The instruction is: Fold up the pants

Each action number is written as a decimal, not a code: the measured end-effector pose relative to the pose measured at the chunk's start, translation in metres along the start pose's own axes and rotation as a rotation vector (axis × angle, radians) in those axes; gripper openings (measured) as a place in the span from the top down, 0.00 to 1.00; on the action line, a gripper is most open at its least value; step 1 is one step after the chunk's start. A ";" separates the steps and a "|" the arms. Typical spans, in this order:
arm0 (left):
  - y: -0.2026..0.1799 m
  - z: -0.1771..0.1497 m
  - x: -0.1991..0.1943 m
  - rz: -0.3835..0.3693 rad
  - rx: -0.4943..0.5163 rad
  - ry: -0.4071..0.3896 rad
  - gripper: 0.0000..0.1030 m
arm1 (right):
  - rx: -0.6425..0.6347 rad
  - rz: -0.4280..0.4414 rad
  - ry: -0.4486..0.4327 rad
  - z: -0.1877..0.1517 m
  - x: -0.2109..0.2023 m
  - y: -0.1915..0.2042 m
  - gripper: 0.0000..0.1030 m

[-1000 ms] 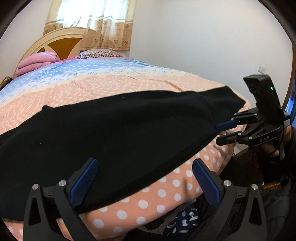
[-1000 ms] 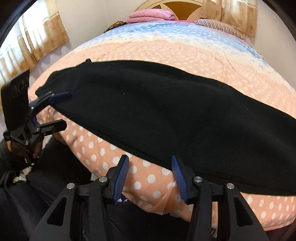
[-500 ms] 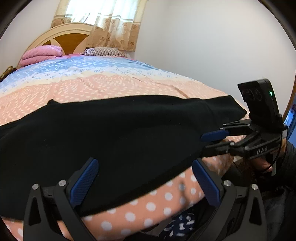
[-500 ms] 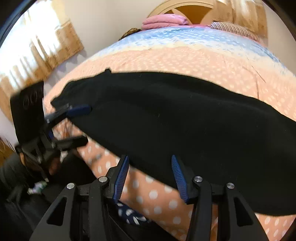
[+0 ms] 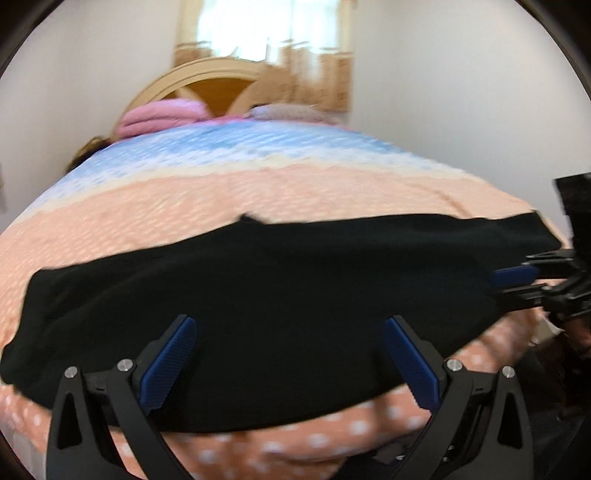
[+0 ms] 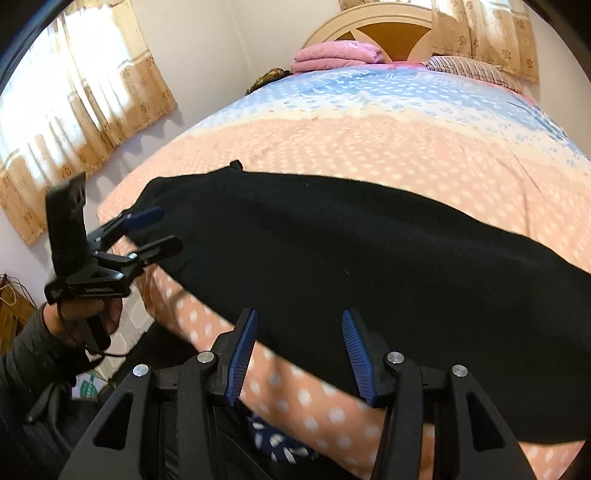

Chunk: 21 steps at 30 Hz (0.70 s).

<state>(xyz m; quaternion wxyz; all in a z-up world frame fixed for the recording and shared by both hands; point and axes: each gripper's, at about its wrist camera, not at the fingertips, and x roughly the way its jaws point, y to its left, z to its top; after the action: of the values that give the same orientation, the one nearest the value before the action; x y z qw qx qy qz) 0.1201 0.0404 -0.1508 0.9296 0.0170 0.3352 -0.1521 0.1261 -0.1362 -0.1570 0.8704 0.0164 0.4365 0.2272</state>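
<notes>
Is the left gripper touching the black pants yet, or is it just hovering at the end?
Cannot tell. In the right wrist view the left gripper is open, its blue-padded fingers overlapping the end of the black fabric pants, but neither contact nor gap shows plainly.

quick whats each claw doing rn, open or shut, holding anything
Left claw: open, holding nothing, at the near edge of the black pants.
Right claw: open, holding nothing, also at the pants' near edge.

Ahead of my claws the polka-dot bedspread [image 6: 388, 147] lies bare beyond the black pants [image 6: 351, 251]. Folded pink blankets [image 6: 338, 55] and a striped pillow [image 6: 476, 70] crowd the headboard [image 6: 388, 26] end.
</notes>
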 end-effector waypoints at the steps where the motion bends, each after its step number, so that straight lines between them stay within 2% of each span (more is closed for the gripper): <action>1: 0.005 -0.001 0.004 0.021 -0.018 0.021 0.00 | -0.001 -0.003 0.002 0.002 0.004 0.001 0.51; 5: 0.019 -0.012 0.017 0.023 -0.085 0.089 0.00 | 0.001 0.001 0.032 -0.001 0.016 0.004 0.51; 7: 0.017 -0.014 0.017 0.026 -0.077 0.081 0.00 | -0.018 -0.010 0.024 -0.006 0.015 0.006 0.51; 14: 0.014 -0.013 0.016 0.038 -0.062 0.088 0.00 | -0.079 -0.026 0.084 -0.016 0.014 0.013 0.51; 16: 0.018 -0.009 0.011 0.024 -0.081 0.082 0.00 | -0.090 -0.017 0.106 -0.008 0.010 0.016 0.51; 19: 0.027 -0.004 0.004 0.043 -0.097 0.027 0.00 | -0.060 0.014 0.064 0.017 0.000 0.015 0.51; 21: 0.035 -0.004 0.005 0.057 -0.110 0.021 0.00 | -0.021 0.058 0.033 0.045 -0.002 0.012 0.51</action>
<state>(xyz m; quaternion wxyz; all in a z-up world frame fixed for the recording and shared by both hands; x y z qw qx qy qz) 0.1319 0.0731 -0.1599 0.9295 -0.0230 0.3522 -0.1069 0.1549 -0.1186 -0.1245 0.8561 0.0161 0.4480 0.2571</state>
